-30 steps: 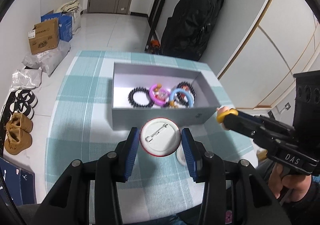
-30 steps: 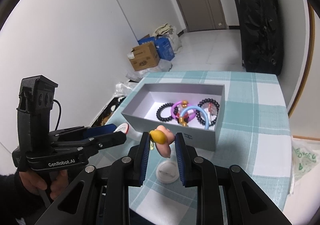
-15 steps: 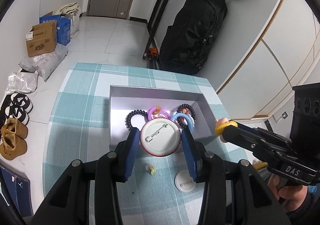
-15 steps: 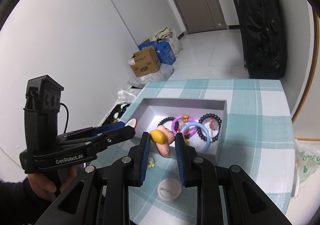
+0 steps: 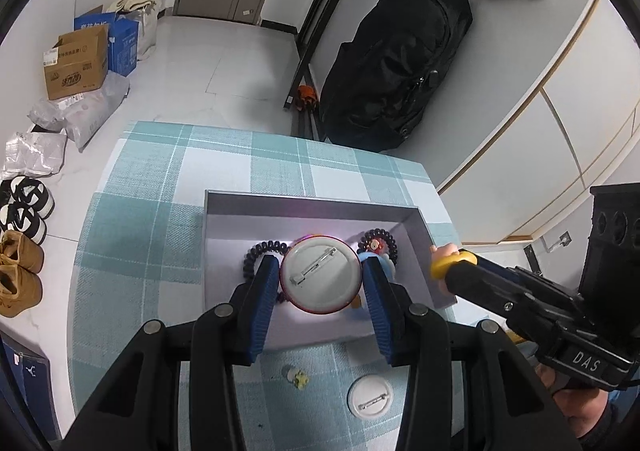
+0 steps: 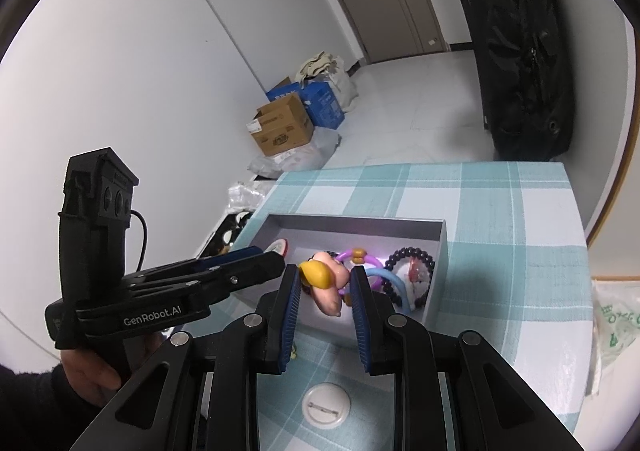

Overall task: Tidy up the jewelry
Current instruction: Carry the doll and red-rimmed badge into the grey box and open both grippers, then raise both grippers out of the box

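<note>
A grey open box (image 5: pixel 224 239) sits on the checked tablecloth and holds a black bead bracelet (image 5: pixel 260 251), a second dark bracelet (image 5: pixel 380 239) and pink and blue rings (image 6: pixel 372 263). My left gripper (image 5: pixel 320 275) is shut on a round pin badge (image 5: pixel 320 275), back side up, held over the box. My right gripper (image 6: pixel 324 283) is shut on a small figurine with a yellow cap (image 6: pixel 324 281), held above the box's near part; it shows in the left wrist view (image 5: pixel 450 261) over the box's right wall.
A second white pin badge (image 5: pixel 368 397) and a small yellow charm (image 5: pixel 300 377) lie on the cloth (image 5: pixel 160 219) in front of the box. A black backpack (image 5: pixel 388 63) stands beyond the table. Cardboard boxes (image 5: pixel 76 67) and shoes are on the floor at left.
Both grippers have risen and moved forward, from in front of the box to over its inside, each still holding its item. The badge now hides part of the rings.
</note>
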The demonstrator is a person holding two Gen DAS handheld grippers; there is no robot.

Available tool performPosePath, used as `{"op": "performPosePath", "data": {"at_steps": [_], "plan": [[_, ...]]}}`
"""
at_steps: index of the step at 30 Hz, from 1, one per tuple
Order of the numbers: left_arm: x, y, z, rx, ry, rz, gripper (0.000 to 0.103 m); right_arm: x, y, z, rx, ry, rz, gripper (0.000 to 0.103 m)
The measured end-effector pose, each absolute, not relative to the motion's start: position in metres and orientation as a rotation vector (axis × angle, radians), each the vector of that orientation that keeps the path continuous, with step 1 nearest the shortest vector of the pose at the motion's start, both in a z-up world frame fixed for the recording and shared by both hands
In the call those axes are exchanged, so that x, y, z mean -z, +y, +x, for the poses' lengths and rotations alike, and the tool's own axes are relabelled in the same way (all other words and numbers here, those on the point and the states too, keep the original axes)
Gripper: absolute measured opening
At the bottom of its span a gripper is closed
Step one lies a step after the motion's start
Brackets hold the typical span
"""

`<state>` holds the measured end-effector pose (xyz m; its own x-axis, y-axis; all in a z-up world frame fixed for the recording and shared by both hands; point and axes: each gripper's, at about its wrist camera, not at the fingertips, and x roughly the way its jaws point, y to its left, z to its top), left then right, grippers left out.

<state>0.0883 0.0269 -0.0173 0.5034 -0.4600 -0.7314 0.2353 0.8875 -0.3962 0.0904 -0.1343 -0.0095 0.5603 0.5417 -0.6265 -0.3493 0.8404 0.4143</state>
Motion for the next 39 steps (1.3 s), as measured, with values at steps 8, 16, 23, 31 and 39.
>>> {"op": "performPosePath", "data": {"at_steps": [8, 16, 23, 31, 39], "plan": [[0.027, 0.022, 0.103, 0.416, 0.998, -0.257, 0.038, 0.015, -0.141, 0.105, -0.517, 0.83, 0.281, 0.024], [0.031, 0.019, 0.107, 0.415, 1.022, -0.254, 0.038, 0.02, -0.144, 0.112, -0.519, 0.843, 0.296, 0.024], [0.034, 0.017, 0.108, 0.414, 1.035, -0.254, 0.038, 0.022, -0.144, 0.113, -0.518, 0.852, 0.306, 0.024], [0.032, 0.016, 0.107, 0.432, 1.025, -0.267, 0.038, 0.025, -0.142, 0.116, -0.508, 0.864, 0.307, 0.024], [0.031, 0.013, 0.111, 0.462, 1.034, -0.307, 0.04, 0.021, -0.142, 0.111, -0.495, 0.835, 0.299, 0.03]]}}
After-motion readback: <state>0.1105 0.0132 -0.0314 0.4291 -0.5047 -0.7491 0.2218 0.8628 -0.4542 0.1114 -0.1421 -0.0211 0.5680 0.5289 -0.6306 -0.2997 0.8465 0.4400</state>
